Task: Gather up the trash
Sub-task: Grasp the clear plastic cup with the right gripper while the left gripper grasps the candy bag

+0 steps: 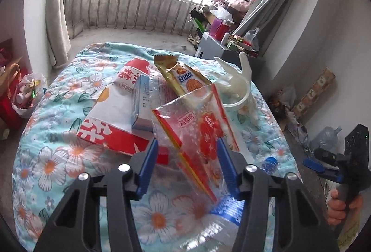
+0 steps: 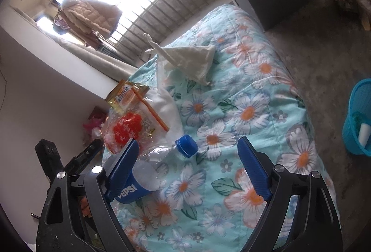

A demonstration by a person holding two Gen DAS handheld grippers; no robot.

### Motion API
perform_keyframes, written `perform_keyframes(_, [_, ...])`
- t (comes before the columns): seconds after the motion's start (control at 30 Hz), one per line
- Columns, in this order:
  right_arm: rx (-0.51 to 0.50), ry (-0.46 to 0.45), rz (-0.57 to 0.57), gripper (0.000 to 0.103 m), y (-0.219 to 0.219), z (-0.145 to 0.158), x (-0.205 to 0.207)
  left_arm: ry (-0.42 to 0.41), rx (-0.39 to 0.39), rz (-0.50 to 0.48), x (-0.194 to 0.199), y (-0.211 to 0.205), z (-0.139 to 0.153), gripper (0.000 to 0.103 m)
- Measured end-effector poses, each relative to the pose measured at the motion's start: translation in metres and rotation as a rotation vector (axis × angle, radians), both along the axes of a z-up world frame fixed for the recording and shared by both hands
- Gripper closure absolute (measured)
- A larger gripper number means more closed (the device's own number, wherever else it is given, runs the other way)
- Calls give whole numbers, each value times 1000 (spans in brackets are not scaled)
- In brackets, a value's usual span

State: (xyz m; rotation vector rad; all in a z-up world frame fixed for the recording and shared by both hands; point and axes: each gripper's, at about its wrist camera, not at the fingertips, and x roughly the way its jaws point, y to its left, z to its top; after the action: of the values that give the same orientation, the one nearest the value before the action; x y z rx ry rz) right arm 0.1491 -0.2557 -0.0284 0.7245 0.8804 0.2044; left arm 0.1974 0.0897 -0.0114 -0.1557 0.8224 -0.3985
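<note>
Trash lies on a floral quilt (image 1: 58, 154). My left gripper (image 1: 186, 147) is open, its jaws on either side of a clear red-printed plastic bag (image 1: 197, 136); I cannot tell if they touch it. Behind lie a red-and-white carton (image 1: 111, 117), a small blue box (image 1: 141, 103), a gold Enaak wrapper (image 1: 185, 80) and a white glove in a clear cup (image 1: 236, 87). My right gripper (image 2: 187, 152) is open above the quilt (image 2: 255, 89), beside a crushed Pepsi bottle with a blue cap (image 2: 186, 145). The plastic bag (image 2: 129, 129) and wrapper (image 2: 125, 96) show there too.
A blue waste basket (image 2: 359, 117) stands on the floor right of the bed. A white cloth (image 2: 192, 59) lies at the quilt's far end. A bag of rubbish (image 1: 27, 94) sits on the floor at left. A cluttered grey cabinet (image 1: 222, 48) stands behind the bed.
</note>
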Motion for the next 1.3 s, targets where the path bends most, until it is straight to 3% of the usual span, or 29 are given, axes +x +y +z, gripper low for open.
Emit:
perform_keyframes(0.17, [-8, 21, 8, 23, -1, -8, 9, 4, 34, 37, 12, 2, -3, 77])
perform_keyframes(0.4, [-20, 29, 11, 25, -6, -11, 23, -70, 81, 25, 4, 2, 4, 90])
perform_keyframes(0.67, [-13, -12, 26, 26, -15, -2, 65, -177, -2, -20, -16, 8, 29, 92])
perform_keyframes(0.83, [-1, 5, 21, 32, -14, -1, 97, -259, -33, -44, -29, 10, 46, 92])
perform_keyframes(1.07, [-44, -35, 124, 35, 30, 17, 135, -288, 0, -27, -36, 8, 55, 94])
perform_keyframes(1.3, [-149, 67, 139, 51, 72, 2, 180, -307, -31, -30, -44, 8, 62, 94])
